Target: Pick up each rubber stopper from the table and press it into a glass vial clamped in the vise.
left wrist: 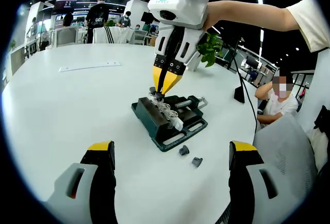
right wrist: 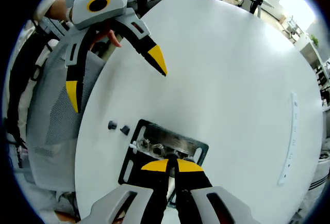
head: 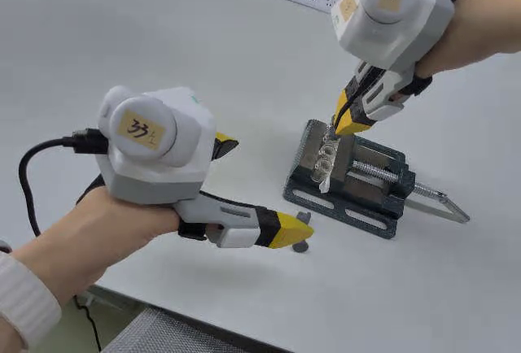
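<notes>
On a round white table (left wrist: 62, 110), vise (left wrist: 167, 118), power strip (left wrist: 90, 67), office plant (left wrist: 210, 48) beyond

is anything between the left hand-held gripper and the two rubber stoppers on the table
Nothing visible. The two rubber stoppers lie on bare table just ahead of the left hand-held gripper, whose jaws are open, on the near side of the vise. The right hand-held gripper is at the vials, beyond them.

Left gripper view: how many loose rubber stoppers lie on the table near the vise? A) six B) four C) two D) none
C: two small dark rubber stoppers lie side by side on the table, just off the vise; the right gripper view shows the same pair.
</notes>
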The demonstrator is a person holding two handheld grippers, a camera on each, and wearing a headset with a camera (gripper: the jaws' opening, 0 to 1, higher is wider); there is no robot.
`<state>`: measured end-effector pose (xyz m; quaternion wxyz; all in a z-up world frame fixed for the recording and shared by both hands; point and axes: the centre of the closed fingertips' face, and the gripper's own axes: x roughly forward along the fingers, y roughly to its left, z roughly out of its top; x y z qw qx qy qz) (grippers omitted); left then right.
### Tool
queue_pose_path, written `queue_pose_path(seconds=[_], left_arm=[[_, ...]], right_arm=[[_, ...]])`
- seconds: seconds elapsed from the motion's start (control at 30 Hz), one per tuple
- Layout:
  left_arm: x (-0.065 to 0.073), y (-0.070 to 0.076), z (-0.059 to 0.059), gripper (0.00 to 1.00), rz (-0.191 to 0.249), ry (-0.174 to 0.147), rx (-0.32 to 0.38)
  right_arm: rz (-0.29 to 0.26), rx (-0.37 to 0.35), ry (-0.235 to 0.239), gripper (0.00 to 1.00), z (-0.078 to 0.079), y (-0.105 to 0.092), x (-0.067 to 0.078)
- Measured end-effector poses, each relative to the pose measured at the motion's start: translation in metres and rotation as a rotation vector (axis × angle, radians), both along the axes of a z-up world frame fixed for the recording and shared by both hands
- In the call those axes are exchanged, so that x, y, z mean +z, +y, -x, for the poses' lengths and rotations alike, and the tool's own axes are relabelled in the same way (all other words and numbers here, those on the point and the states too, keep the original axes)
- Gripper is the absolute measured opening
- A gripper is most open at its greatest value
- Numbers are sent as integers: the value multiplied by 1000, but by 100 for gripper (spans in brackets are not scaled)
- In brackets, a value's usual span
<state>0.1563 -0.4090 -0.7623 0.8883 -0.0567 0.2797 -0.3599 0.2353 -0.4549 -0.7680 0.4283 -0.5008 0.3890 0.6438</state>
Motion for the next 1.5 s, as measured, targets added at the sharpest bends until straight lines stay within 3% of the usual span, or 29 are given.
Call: queue_pose_path(seconds=[0.27, 0.37, 0.77, 0.97, 1.13, 1.27, 1.43, 1.5], left_arm=[[0, -2, 0, 91, 3, 3, 2], [0, -3, 0, 90, 4, 7, 2], [-1, -6, -2, 90, 12, 13, 1], [-1, -8, -2, 90, 15, 17, 1], [-4, -6, -3, 90, 14, 23, 1], [-5, -6, -3, 90, 18, 28, 5], [-5, -7, -4, 90, 16, 32, 2], [-5, -7, -4, 90, 15, 31, 0]], right_arm=[[22, 24, -27, 0, 1, 2, 0], [16, -9, -14, 0, -3, 0, 0], [19, -6, -26, 0, -1, -4, -1], [2, -39, -7, 0, 0, -4, -1], [19, -21, -28, 0, -1, -7, -3], [-2, -40, -6, 0, -1, -4, 0], [23, -24, -21, 0, -1, -4, 0], [39, -60, -16, 0, 0, -3, 0]])
